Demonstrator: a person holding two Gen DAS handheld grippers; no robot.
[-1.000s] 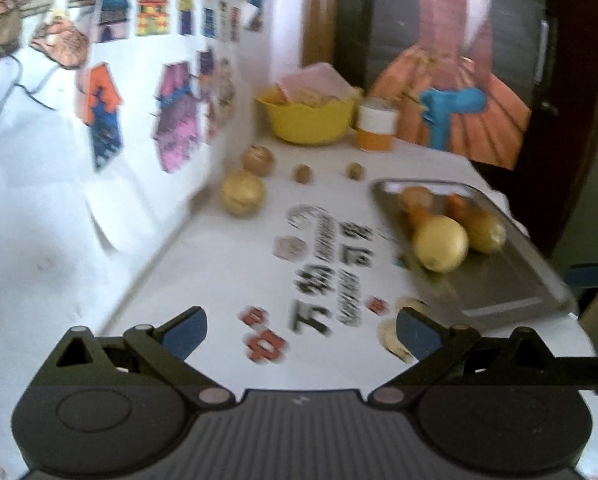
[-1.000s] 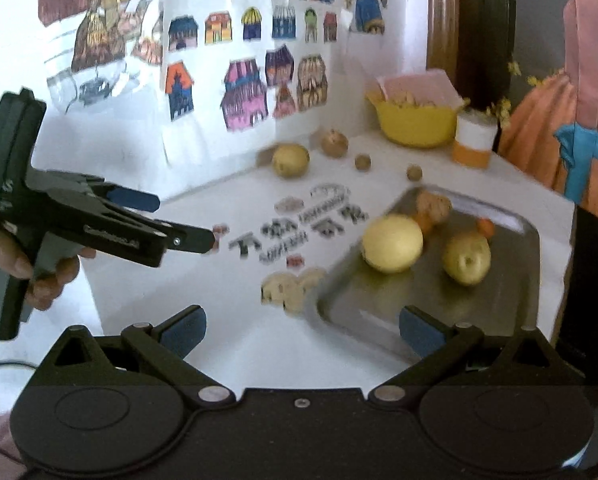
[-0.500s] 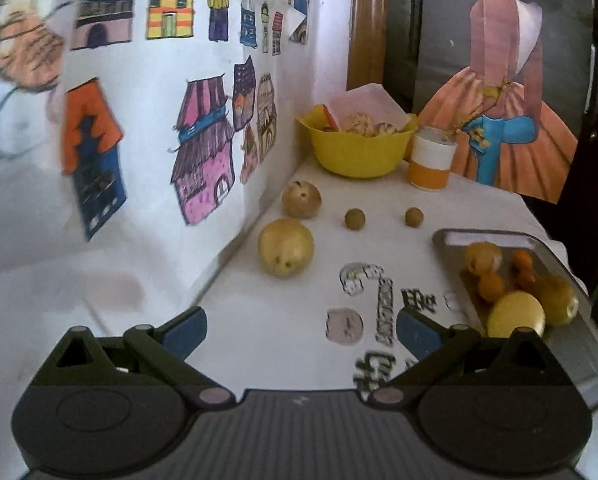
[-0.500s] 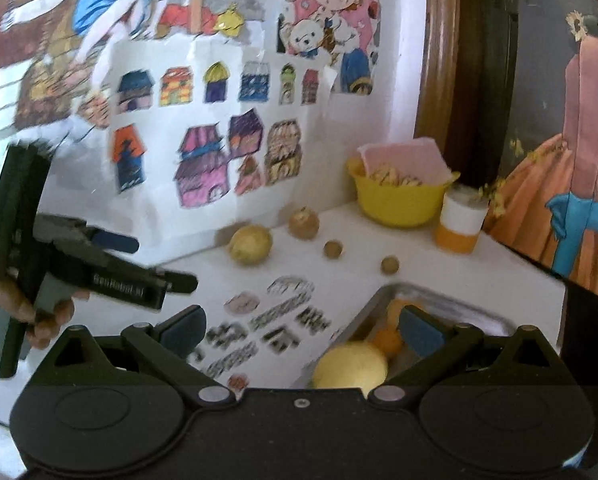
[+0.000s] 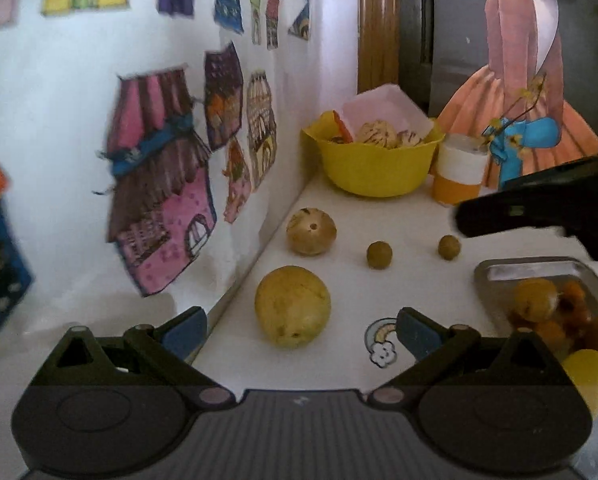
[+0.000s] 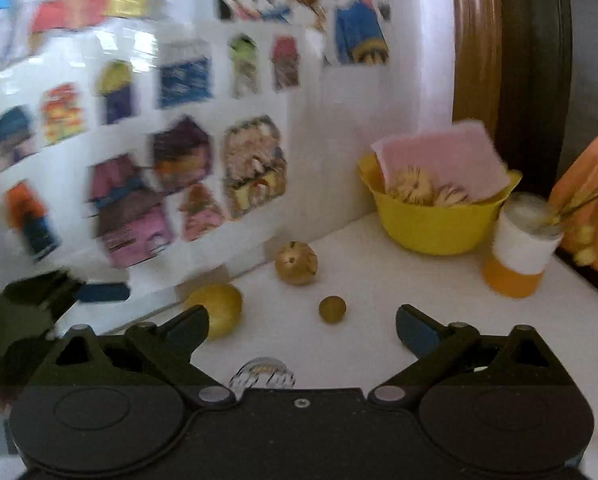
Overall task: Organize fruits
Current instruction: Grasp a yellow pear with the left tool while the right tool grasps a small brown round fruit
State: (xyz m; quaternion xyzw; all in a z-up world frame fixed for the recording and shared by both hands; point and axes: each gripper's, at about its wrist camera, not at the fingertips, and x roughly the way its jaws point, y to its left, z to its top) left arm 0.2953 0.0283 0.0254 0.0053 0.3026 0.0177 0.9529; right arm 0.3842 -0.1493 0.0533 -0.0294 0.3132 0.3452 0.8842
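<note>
My left gripper (image 5: 301, 334) is open, and a big yellow fruit (image 5: 293, 306) lies on the white table just ahead, between its fingertips and untouched. Beyond it sit a brown striped fruit (image 5: 311, 231) and two small brown round fruits (image 5: 379, 255) (image 5: 449, 247). A metal tray (image 5: 539, 270) at the right holds oranges and yellow fruits. My right gripper (image 6: 301, 328) is open and empty, with one small brown fruit (image 6: 332, 309) just ahead of it. The yellow fruit (image 6: 219, 314) lies by its left fingertip and the striped fruit (image 6: 296, 263) farther back.
A yellow bowl (image 5: 373, 168) with pink paper and striped fruits stands in the back corner, beside an orange-and-white cup (image 5: 459, 176). A wall with paper drawings (image 5: 159, 184) runs close along the left. The right gripper's black finger (image 5: 499, 220) juts in above the tray.
Both grippers have moved forward toward the back corner. The yellow fruit now lies between my left fingertips. The tray has slid to the left view's right edge and out of the right view.
</note>
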